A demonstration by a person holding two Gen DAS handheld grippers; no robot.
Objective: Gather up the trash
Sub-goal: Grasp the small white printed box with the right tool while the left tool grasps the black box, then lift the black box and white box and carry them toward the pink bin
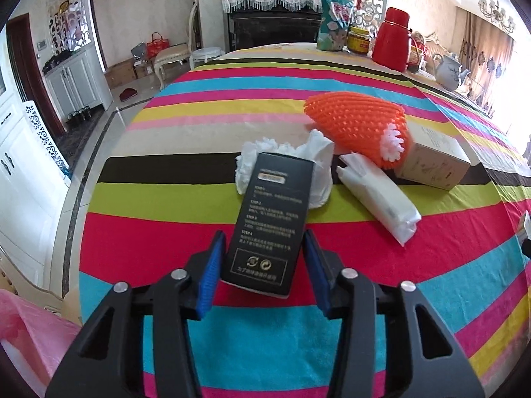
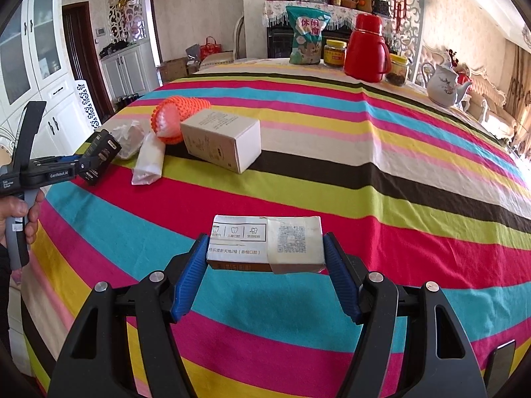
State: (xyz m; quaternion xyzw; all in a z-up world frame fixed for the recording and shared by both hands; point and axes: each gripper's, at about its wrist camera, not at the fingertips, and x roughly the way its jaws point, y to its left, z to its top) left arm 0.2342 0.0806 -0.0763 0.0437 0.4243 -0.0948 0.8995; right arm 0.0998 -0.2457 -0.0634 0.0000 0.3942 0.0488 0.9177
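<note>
The left gripper (image 1: 262,258), low in the frame centre, gripped a black carton (image 1: 268,222) printed with pale text, its blue ribbed pads pressed to the carton's sides. The right gripper (image 2: 265,258), also low centre in its own view, clamped a small white box (image 2: 267,243) bearing a QR code, held clear above the desk (image 2: 365,199). A cloth of bright stripes in pink, teal, lime, yellow and brown covered that desk. Just beyond the black carton lay crumpled white tissue (image 1: 315,156), a soft white packet (image 1: 381,202), an orange foam net sleeve (image 1: 358,126) and a beige cardboard box (image 1: 434,162), clustered close. At the far edge stood a red flask (image 2: 365,49), jars and a snack bag (image 2: 307,36). White cabinets (image 2: 43,66) lined the room's left side.
</note>
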